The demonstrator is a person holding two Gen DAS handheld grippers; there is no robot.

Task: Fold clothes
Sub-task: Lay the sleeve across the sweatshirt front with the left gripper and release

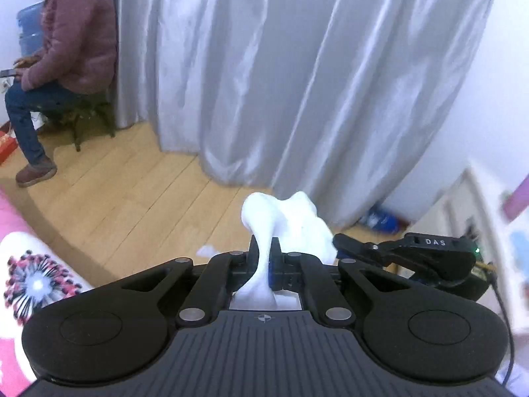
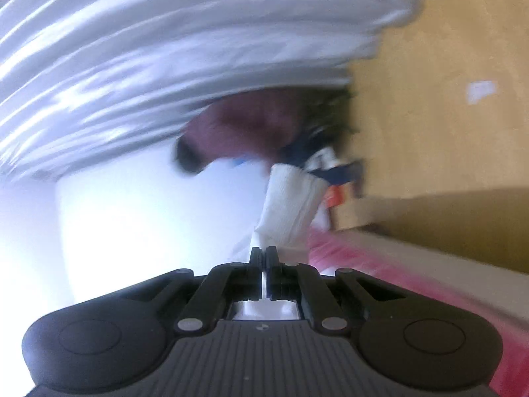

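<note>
In the left wrist view my left gripper [image 1: 264, 248] is shut on a bunch of white cloth [image 1: 294, 223] that bulges out past the fingertips, lifted over the wooden floor. Just to its right the black right gripper [image 1: 344, 243] shows from the side, close to the same cloth. In the right wrist view, which is rolled sideways and blurred, my right gripper [image 2: 263, 253] is shut on a ribbed white edge of the garment [image 2: 291, 205]; the cloth stands out beyond the tips. The rest of the garment hangs out of sight.
A person in a mauve padded jacket [image 1: 72, 33] sits on a dark stool at the far left. Grey curtains [image 1: 297, 66] hang across the back. A pink flowered bedcover [image 1: 29, 281] lies at the lower left. White shelving [image 1: 489, 218] stands at the right.
</note>
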